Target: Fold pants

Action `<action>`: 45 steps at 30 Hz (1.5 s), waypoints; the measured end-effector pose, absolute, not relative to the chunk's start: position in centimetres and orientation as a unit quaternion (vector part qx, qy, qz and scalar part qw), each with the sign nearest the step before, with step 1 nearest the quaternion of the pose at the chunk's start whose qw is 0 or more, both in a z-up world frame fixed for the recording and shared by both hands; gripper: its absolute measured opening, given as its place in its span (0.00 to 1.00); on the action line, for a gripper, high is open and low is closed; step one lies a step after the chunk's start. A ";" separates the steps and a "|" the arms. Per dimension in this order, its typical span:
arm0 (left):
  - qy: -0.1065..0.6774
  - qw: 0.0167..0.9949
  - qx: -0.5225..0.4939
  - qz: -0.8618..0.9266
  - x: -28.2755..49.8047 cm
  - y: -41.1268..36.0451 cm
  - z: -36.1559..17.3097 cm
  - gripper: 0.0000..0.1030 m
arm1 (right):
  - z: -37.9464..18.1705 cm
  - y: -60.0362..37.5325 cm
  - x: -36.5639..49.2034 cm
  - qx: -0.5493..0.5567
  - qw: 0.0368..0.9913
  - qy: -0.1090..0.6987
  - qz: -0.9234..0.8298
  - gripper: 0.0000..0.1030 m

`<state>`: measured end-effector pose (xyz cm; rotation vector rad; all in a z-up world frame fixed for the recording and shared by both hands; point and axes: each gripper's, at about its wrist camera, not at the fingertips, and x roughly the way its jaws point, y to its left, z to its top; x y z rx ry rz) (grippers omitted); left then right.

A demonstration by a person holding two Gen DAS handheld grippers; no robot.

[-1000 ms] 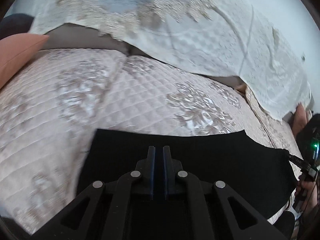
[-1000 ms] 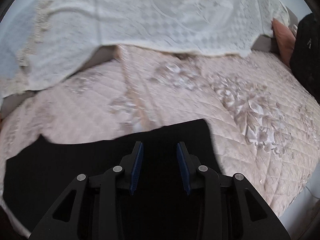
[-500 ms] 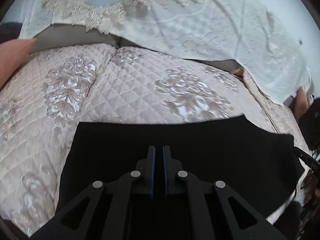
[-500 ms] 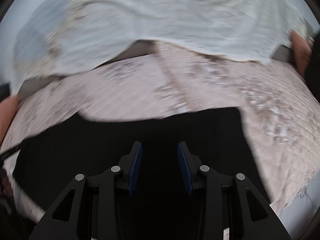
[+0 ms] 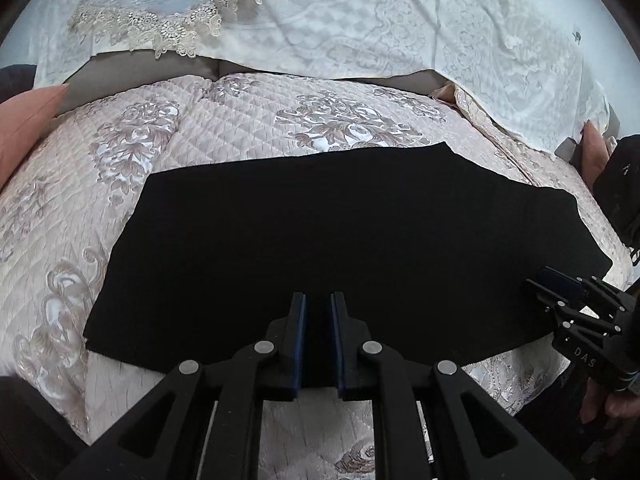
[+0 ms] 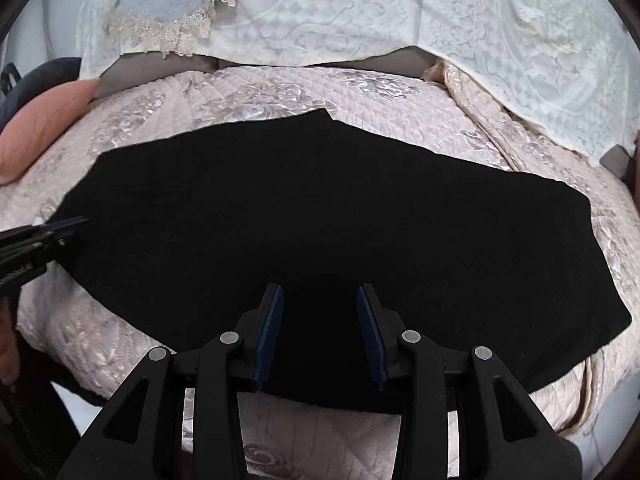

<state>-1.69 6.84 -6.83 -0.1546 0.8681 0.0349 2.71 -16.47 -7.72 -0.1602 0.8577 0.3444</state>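
Observation:
The black pants (image 5: 320, 236) lie flat on the quilted pink bed cover, spread left to right; they also show in the right wrist view (image 6: 340, 216). My left gripper (image 5: 318, 308) hovers over the near edge of the pants, its jaws a narrow gap apart and holding nothing. My right gripper (image 6: 319, 300) is open and empty above the near edge of the pants. The right gripper shows at the right in the left wrist view (image 5: 560, 284). The left gripper's tips show at the left in the right wrist view (image 6: 68, 226).
The quilted pink cover (image 5: 248, 128) spans the bed. A white lace cloth (image 5: 400, 20) drapes over the back. A salmon pillow (image 6: 44, 120) lies at the far left. A dark object (image 5: 620, 184) sits at the right edge.
Both grippers have pulled back and up from the pants, so the whole garment now shows lying flat. The left gripper's jaws have opened slightly and let the fabric go.

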 end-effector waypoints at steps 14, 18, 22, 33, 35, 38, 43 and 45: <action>0.413 0.907 -0.070 0.041 -3.3 7.6 -6.3 0.13 | -6.4 -16.5 1.1 -0.060 0.889 0.409 0.195 0.44; 0.418 0.904 -0.072 0.046 -3.3 8.3 -7.2 0.14 | -7.5 -15.4 0.5 -0.073 0.884 0.418 0.199 0.44; 0.415 0.904 -0.076 0.063 -3.7 9.5 -6.8 0.14 | -7.3 -15.1 0.2 -0.088 0.888 0.409 0.191 0.44; 0.414 0.903 -0.082 0.076 -4.3 10.8 -6.9 0.17 | -6.6 -15.1 0.1 -0.069 0.890 0.411 0.183 0.44; 0.416 0.903 -0.082 0.076 -4.1 10.9 -6.9 0.17 | -7.1 -15.3 0.3 -0.069 0.886 0.423 0.177 0.44; 0.411 0.904 -0.088 0.080 -4.2 11.3 -6.5 0.17 | -6.9 -15.9 0.2 -0.063 0.889 0.419 0.174 0.44; 0.418 0.898 -0.100 0.098 -3.9 12.8 -7.2 0.22 | -7.3 -17.3 0.8 -0.056 0.890 0.424 0.158 0.44; 0.414 0.899 -0.102 0.097 -4.1 13.1 -7.0 0.22 | -7.6 -17.5 1.0 -0.057 0.888 0.428 0.160 0.44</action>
